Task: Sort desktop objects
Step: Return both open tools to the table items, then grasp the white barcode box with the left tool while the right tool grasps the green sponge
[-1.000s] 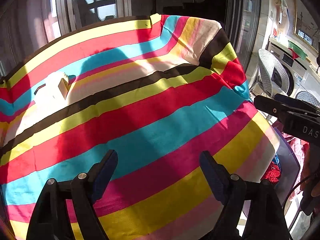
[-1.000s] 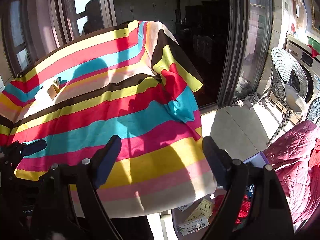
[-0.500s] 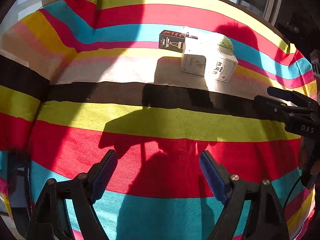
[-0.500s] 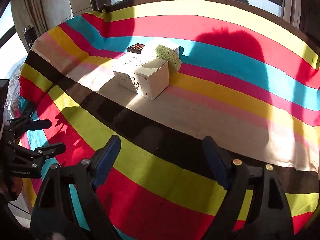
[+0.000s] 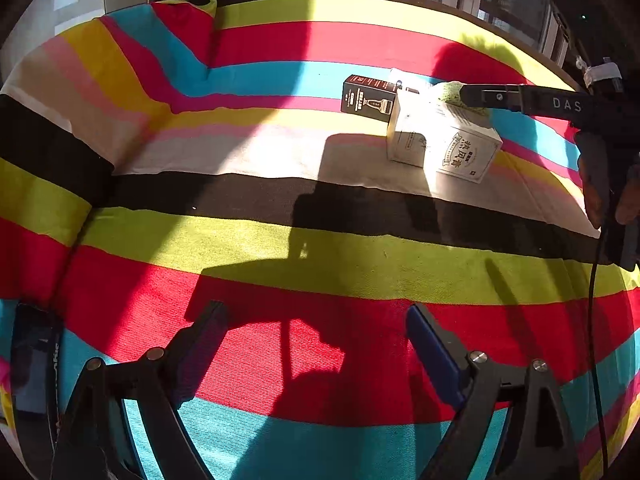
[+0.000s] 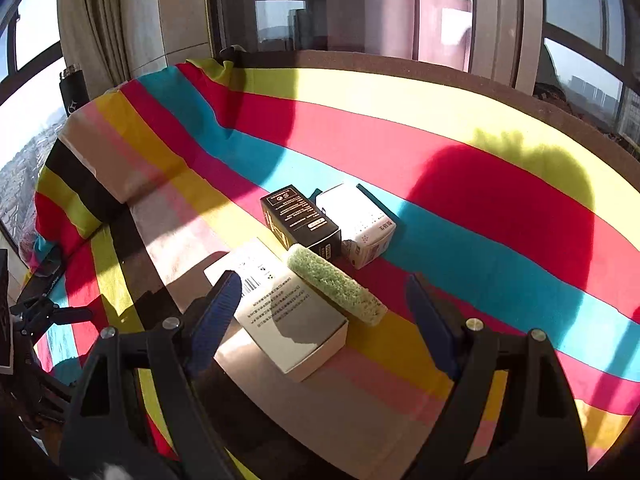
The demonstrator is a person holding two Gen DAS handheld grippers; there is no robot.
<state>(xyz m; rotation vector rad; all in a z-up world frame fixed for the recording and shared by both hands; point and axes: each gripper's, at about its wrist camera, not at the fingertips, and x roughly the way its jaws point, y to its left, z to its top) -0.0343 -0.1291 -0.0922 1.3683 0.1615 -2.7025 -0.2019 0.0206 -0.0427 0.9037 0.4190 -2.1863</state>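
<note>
Striped cloth (image 6: 460, 208), green sponge (image 6: 336, 288) lying diagonally (against boxes), both hand-held grippers spread, empty.

We seem to be in a high-rise home, in a sunlit room by the windows; the surface wears a bright striped cloth (image 6: 460, 148) (a household tablecloth or sheet); tall window frames (image 6: 500, 20) and a curtain (image 6: 104, 40) stand behind it; distant city buildings (image 6: 592, 92) show through the glass.
</note>
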